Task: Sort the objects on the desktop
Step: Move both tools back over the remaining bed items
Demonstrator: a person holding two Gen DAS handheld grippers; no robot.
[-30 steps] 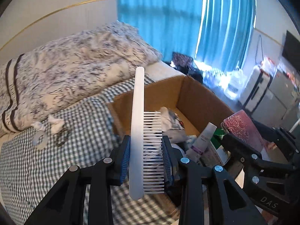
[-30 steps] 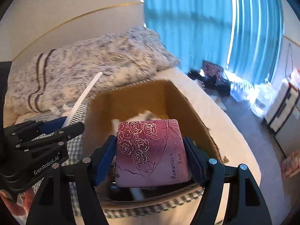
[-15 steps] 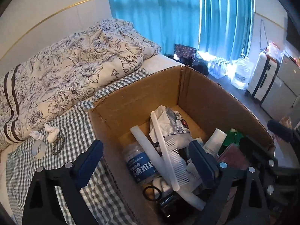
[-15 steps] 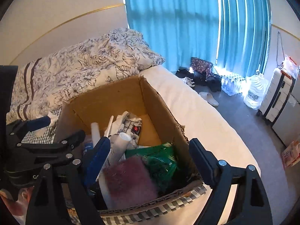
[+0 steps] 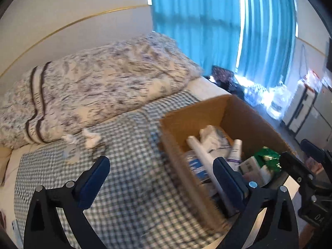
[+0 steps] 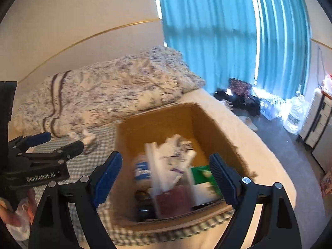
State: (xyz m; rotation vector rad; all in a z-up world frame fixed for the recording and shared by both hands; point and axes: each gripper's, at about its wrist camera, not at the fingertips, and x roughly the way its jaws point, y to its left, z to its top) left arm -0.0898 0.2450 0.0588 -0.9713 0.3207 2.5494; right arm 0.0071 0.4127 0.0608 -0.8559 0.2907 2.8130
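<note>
Left gripper [image 5: 160,178] and right gripper [image 6: 165,175], both with blue-padded jaws spread wide and empty. The open brown cardboard box [image 6: 157,122] sits on the blue-and-white checked bedspread [image 5: 128,145] and holds a white plastic comb [image 5: 199,147], a clear bottle with a blue label [image 6: 142,169], a maroon embossed case [image 6: 173,200] and green packaging [image 5: 266,157]. Outside the box, near the floral quilt [image 5: 99,83], lie crumpled white tissue pieces [image 5: 91,139] and a small flat object [image 5: 69,155], blurred. Judged handling: the tissue is light, soft and crushable, best pinched across its bulk; the flat object may need a low edge grip
</note>
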